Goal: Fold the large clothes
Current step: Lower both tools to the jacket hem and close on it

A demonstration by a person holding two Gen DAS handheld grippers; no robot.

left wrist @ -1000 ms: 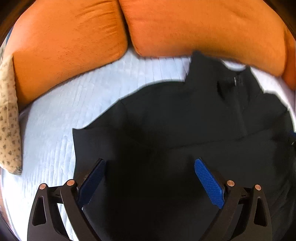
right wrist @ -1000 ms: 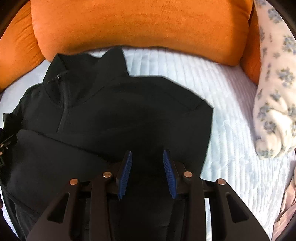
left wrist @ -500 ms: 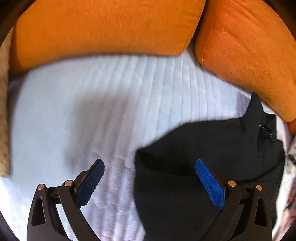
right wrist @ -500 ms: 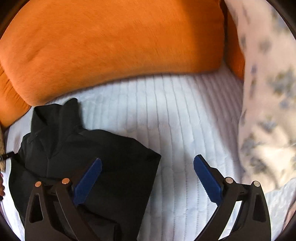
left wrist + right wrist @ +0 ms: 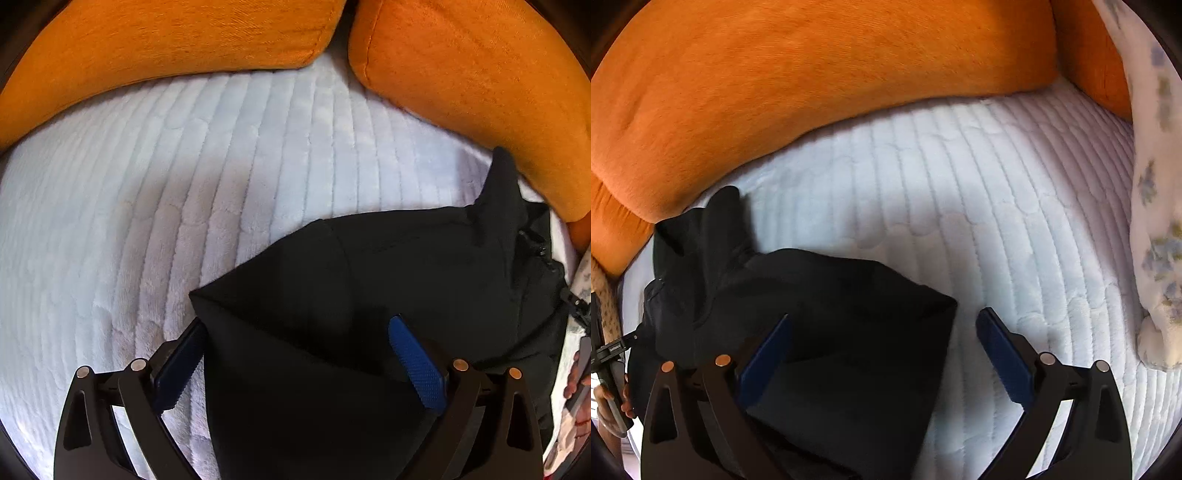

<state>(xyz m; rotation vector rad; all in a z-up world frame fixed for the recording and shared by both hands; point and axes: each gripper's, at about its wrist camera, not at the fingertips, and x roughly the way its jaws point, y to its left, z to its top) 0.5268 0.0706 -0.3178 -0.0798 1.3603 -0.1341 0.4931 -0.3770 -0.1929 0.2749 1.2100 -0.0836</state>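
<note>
A black zip-neck top (image 5: pixel 406 273) lies partly folded on a pale quilted cover (image 5: pixel 184 184), its collar toward the orange cushions. My left gripper (image 5: pixel 295 365) is open and straddles the garment's left folded edge, holding nothing. In the right wrist view the same black top (image 5: pixel 831 295) lies at the lower left, and my right gripper (image 5: pixel 882 354) is open over its right corner. One blue pad (image 5: pixel 1004 354) is over bare cover. The garment's lower part is hidden under the grippers.
Orange cushions (image 5: pixel 184 40) (image 5: pixel 812 74) line the back edge. A floral white blanket (image 5: pixel 1156 221) lies along the right side. The quilted cover (image 5: pixel 997 203) shows to the right of the garment. The other hand-held gripper shows at the left edge (image 5: pixel 609 354).
The right gripper went from nearly closed over the garment to wide open. Both grippers swung outward to the garment's side edges, then the left one came back in over its left edge.
</note>
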